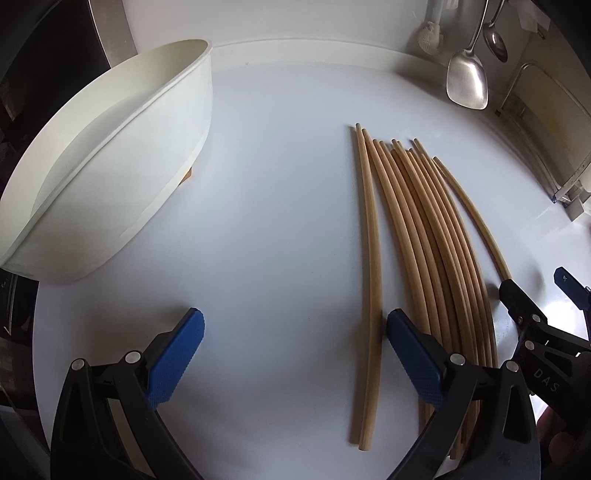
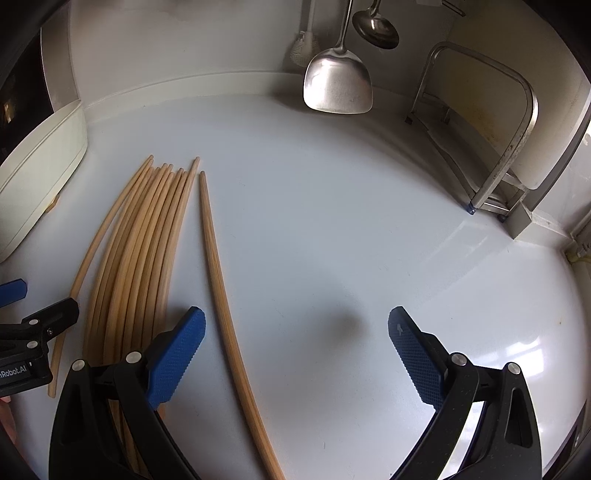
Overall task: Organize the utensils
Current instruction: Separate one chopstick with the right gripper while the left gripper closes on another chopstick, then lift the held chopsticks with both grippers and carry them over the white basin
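1. White bench (image 1: 280, 206); chopsticks (image 1: 436, 236) lie flat on it in a loose bundle, tips pointing toward the back wall.
2. One stick (image 1: 369, 236) lies apart on the bundle's left side; another stick (image 2: 218, 273) lies apart on its right.
3. White tub (image 1: 110, 162) sits left of the chopsticks, well apart, nothing visible inside.
4. Left gripper (image 1: 295, 328): jaws spread wide, holding nothing; its right finger (image 1: 410, 350) is just beside the left stray stick, between it and the bundle.
5. Right gripper (image 2: 295, 328): jaws spread wide, empty; left finger (image 2: 177, 350) over the bundle's edge, right stray stick running between the fingers.
6. Spatula (image 2: 338, 85) and ladle (image 2: 376, 24) hang at the back wall; metal rack (image 2: 491, 129) at right.
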Available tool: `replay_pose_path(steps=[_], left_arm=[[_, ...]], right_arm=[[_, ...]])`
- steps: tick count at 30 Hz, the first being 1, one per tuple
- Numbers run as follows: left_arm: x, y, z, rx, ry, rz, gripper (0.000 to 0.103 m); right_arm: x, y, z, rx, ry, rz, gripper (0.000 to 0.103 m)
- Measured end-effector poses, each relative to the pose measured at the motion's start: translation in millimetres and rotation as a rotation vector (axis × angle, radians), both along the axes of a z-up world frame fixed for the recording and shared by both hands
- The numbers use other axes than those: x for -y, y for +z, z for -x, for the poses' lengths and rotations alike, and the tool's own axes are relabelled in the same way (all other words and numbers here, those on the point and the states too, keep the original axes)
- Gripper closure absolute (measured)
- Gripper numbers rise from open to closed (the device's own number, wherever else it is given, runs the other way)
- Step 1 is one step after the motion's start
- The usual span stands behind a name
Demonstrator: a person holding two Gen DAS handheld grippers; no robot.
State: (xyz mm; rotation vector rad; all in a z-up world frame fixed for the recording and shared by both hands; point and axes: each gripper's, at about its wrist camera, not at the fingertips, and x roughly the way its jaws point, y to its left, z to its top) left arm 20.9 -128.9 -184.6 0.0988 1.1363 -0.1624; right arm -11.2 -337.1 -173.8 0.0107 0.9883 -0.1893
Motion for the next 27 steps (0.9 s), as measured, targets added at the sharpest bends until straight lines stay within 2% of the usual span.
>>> replay_pose_path(steps=[11,14,16,17,18,20,22,23,24,25,26,27], left_arm=[[10.7,2.6,-20.5,0.034,-0.004,-0.031,0.005],[9.7,2.4,-20.7,0.038,-0.001,-0.027,0.005],[12.9,2.0,-22.5,0.047,-0.004,-0.026,0.007],[14.6,2.6,-22.4,0.056,-0.011,-0.028,0.011],[16.0,3.9,-21.3,0.064,-0.019,-0.025,0.015],[18.2,6.9,-18.9,0.074,-0.034,-0.009,0.034],[20.2,8.3,-16.4,0.078,-0.039,0.012,0.044],[21.9,9.1,-14.0,0.088,-0.043,0.01,0.055],[23.4,10.3,-11.0,0.095,-0.052,0.011,0.062],[25.6,11.2,-8.7,0.097,-0.063,0.01,0.079],[27.5,11.5,-7.1,0.095,-0.071,0.01,0.093],[28.8,11.5,-6.2,0.093,-0.076,0.008,0.094]], right_arm=[[0.1,1.3,-0.5,0.027,0.024,0.021,0.009],[-2.7,1.6,-0.6,0.036,0.053,0.005,0.016],[-5.2,2.1,1.1,0.045,0.072,-0.012,0.028],[-6.3,2.6,1.5,0.047,0.083,-0.021,0.032],[-7.9,3.2,2.2,0.049,0.1,-0.033,0.043],[-13.2,4.8,2.1,0.048,0.127,-0.033,0.056],[-19.1,6.1,1.8,0.046,0.157,-0.033,0.074],[-21.7,6.4,1.1,0.044,0.171,-0.034,0.078],[-24.4,6.8,1.4,0.043,0.185,-0.033,0.088],[-26.5,7.0,1.7,0.042,0.191,-0.027,0.096],[-28.9,7.1,2.2,0.041,0.199,-0.016,0.096],[-30.4,7.4,2.3,0.042,0.205,-0.006,0.097]])
